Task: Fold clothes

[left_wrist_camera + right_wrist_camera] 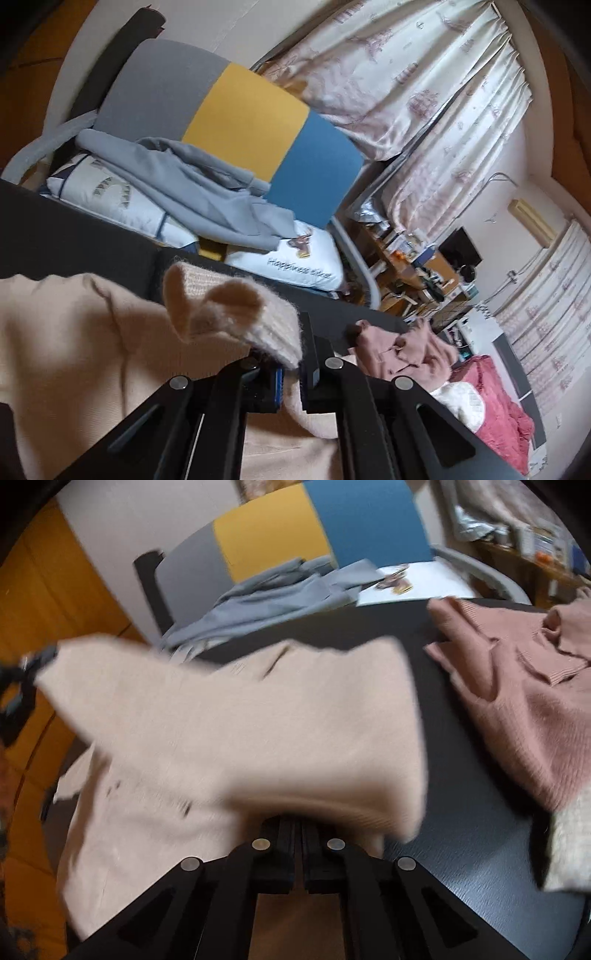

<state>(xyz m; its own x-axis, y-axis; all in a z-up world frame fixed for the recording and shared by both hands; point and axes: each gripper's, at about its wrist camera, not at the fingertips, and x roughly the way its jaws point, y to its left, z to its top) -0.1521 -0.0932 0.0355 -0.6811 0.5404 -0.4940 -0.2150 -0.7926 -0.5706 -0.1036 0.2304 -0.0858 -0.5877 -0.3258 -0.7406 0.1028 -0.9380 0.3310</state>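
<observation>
A dark, matte counter (461, 834) carries the largest thing before me, a pale beige knitted sweater (229, 738), spread over its near left part and partly lifted off it. Behind the counter stands a chair with a backrest in grey, yellow and blue panels (236, 122), its seat piled with a crumpled light grey garment (199, 184) lying over a white printed cushion (295, 262). On the counter's right side, apart from the beige sweater, lies a dusty pink knitted sweater (517, 686), rumpled; in the left wrist view it sits near the counter's far edge (410, 350).

My left hand-held gripper (290, 373) points forward and downward, tilted, its jaws pressed together on a ribbed, fuzzy edge of the beige sweater, which bunches up in a fold just above the fingertips while the rest of the fabric hangs away to the left.

My right hand-held gripper (298, 834) points more steeply down at the counter, its jaws drawn together on another edge of the same sweater; a wide flap of the beige knit drapes over and in front of the fingers, blurred. The far corner of that flap reaches toward the left edge of the right wrist view, where my other black gripper (22, 686) shows, blurred, against it.

Pale patterned curtains (436, 85) hang behind the chair.
</observation>
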